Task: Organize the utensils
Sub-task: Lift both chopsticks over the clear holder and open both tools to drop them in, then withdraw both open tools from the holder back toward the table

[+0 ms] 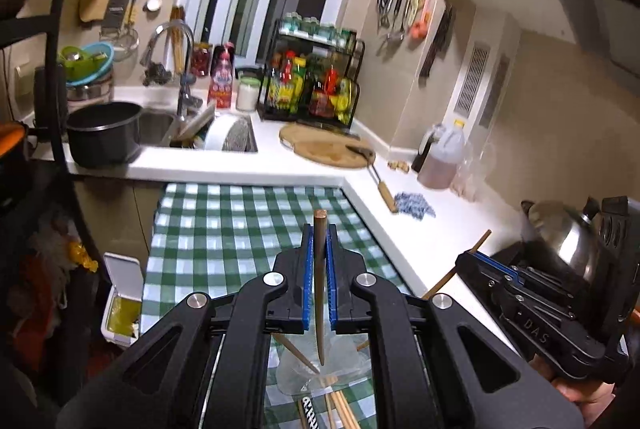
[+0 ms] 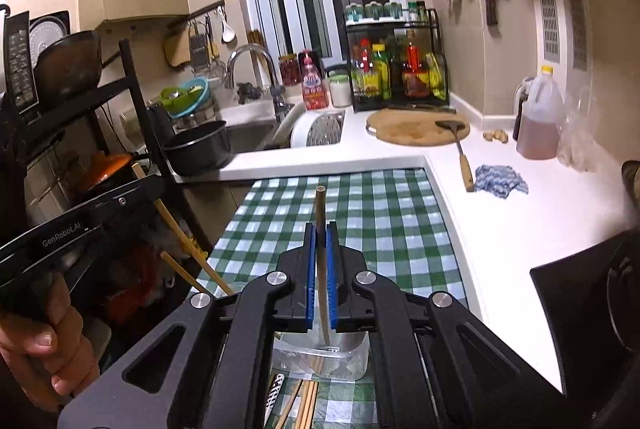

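Both tongs clamped: left tongs (image 1: 319, 269) on dark chopstick (image 1: 320, 293); right tongs (image 2: 320, 269) on pale chopstick (image 2: 322, 269); next, probably drop tips into clear container (image 2: 352, 357).

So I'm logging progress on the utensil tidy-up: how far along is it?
Done: the clear container already seems to hold some chopsticks. In hand: the left gripper is shut on a dark chopstick, the right gripper on a lighter chopstick, both over the container. Left: loose chopsticks on the checked tablecloth.
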The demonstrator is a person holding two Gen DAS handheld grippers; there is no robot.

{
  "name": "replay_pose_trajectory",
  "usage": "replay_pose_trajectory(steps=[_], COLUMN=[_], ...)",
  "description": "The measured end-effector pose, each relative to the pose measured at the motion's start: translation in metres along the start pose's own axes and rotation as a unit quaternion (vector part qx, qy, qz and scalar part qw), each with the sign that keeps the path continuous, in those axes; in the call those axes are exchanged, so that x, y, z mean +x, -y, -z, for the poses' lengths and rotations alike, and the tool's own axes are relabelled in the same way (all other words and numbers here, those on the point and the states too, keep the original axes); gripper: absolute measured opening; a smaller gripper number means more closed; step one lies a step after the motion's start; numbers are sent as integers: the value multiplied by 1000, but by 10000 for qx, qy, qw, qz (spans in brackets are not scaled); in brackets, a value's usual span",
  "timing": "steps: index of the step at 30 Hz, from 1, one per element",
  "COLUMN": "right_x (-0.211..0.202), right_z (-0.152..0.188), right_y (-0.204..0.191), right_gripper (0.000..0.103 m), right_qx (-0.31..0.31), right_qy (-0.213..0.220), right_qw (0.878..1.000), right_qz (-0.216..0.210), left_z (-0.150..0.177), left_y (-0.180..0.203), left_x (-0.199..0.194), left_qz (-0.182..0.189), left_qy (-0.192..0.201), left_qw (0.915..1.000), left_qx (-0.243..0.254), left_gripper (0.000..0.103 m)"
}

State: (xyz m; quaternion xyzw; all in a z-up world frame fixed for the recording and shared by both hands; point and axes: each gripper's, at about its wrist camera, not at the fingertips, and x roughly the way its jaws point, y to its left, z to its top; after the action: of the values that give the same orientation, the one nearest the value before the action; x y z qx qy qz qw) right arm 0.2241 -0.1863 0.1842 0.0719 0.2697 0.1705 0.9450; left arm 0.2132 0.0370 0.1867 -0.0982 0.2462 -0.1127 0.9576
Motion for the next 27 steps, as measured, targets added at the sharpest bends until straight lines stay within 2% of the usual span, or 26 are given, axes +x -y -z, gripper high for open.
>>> replay_pose_trajectory(steps=[7,8,9,10,11,12,13,16,19,27], right_x=[27,29,30,30,29,27,25,12,-3,-50], right_z=[15,16,17,17,16,15,14,8,2,-5], right_y=[4,4,4,5,7,8,8,9,8,9], right_gripper=[6,7,12,21,25,33,36,37,39,40], right_qx=[-38,-38,-44,-41,-21,-22,-43,-124,-245,-398], right_qy=[-419,-473,-496,-513,-522,-515,-494,-382,-241,165], right_qw=[9991,9988,9987,9985,9983,9983,9981,9981,9981,9970], right_qz=[40,71,140,199,239,284,359,466,519,650], left_z=[16,17,17,16,14,13,10,4,-1,-2], left_y=[-5,-5,-6,-6,-6,-6,-5,0,5,22], left_x=[32,33,34,32,29,24,17,-2,-21,-72], left_qz=[5,-15,-44,-90,-97,-95,-113,-160,-158,-219], left_qy=[-443,-460,-463,-422,-338,-248,-131,215,480,901], left_qw=[9990,9989,9989,9991,9994,9996,9998,9996,9987,9955], left_qx=[11,8,7,2,4,11,18,34,49,208], left_gripper=[6,10,15,28,34,34,35,39,39,39])
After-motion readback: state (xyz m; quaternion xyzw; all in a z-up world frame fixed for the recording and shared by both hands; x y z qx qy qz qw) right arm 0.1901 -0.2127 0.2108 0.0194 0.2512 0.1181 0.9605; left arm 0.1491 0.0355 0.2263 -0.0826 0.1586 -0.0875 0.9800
